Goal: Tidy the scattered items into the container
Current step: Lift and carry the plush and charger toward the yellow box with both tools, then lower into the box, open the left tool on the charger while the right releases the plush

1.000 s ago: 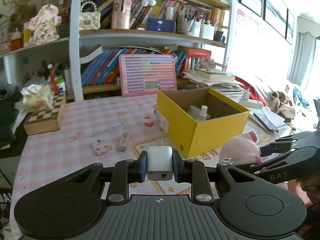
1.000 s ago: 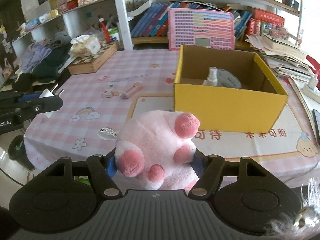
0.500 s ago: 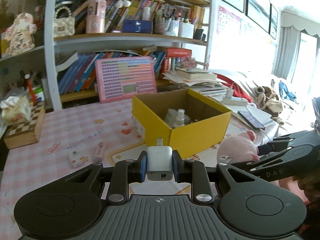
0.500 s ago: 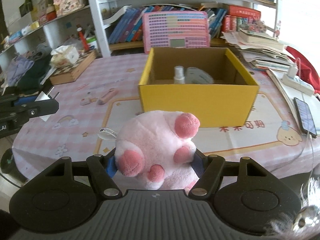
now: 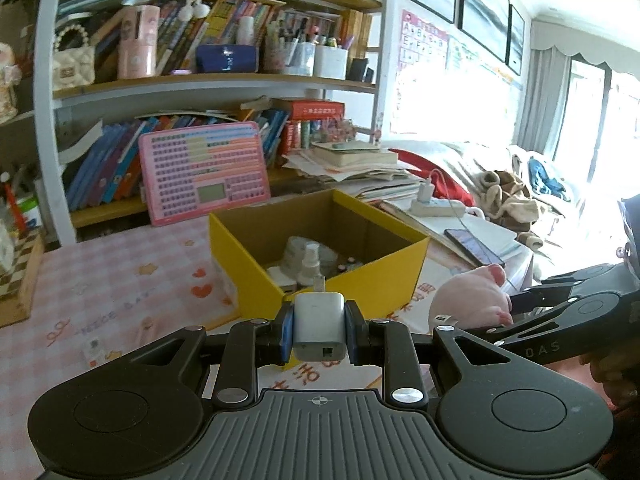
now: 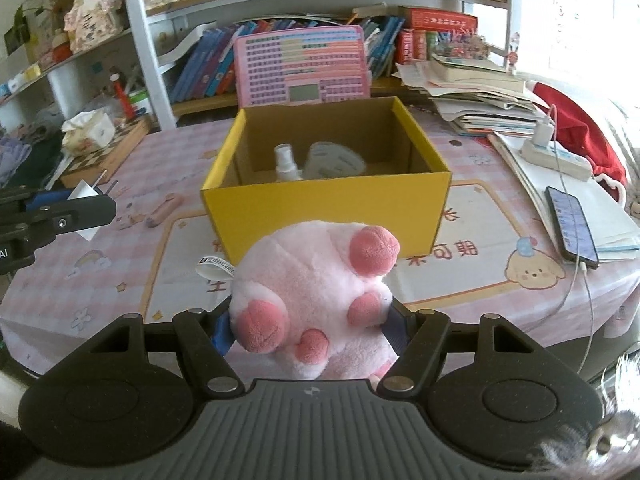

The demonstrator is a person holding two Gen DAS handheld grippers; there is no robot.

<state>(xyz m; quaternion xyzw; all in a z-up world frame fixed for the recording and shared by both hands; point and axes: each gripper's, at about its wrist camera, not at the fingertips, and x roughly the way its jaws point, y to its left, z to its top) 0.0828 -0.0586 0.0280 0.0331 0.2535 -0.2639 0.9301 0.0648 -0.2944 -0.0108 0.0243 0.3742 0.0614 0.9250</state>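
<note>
My left gripper (image 5: 319,330) is shut on a white charger plug (image 5: 319,326), prongs pointing forward, held in front of the near corner of the yellow cardboard box (image 5: 256,284). My right gripper (image 6: 310,330) is shut on a pink plush paw toy (image 6: 316,296), in front of the box's front wall (image 6: 326,216). The box holds a small spray bottle (image 6: 286,164) and a grey round pack (image 6: 336,160). The other gripper with the plug (image 6: 86,200) shows at the left of the right wrist view. The plush (image 5: 472,304) shows at the right of the left wrist view.
A pink stick (image 6: 164,210) and a small card (image 5: 94,346) lie on the pink checked tablecloth left of the box. A phone (image 6: 572,226), power strip (image 6: 560,156) and paper stacks sit right. A pink keyboard toy (image 6: 302,72), chessboard box (image 6: 108,152) and bookshelves stand behind.
Both grippers have moved across the table with their loads, so the yellow box now sits closer and more centred ahead. Both grips are unchanged.
</note>
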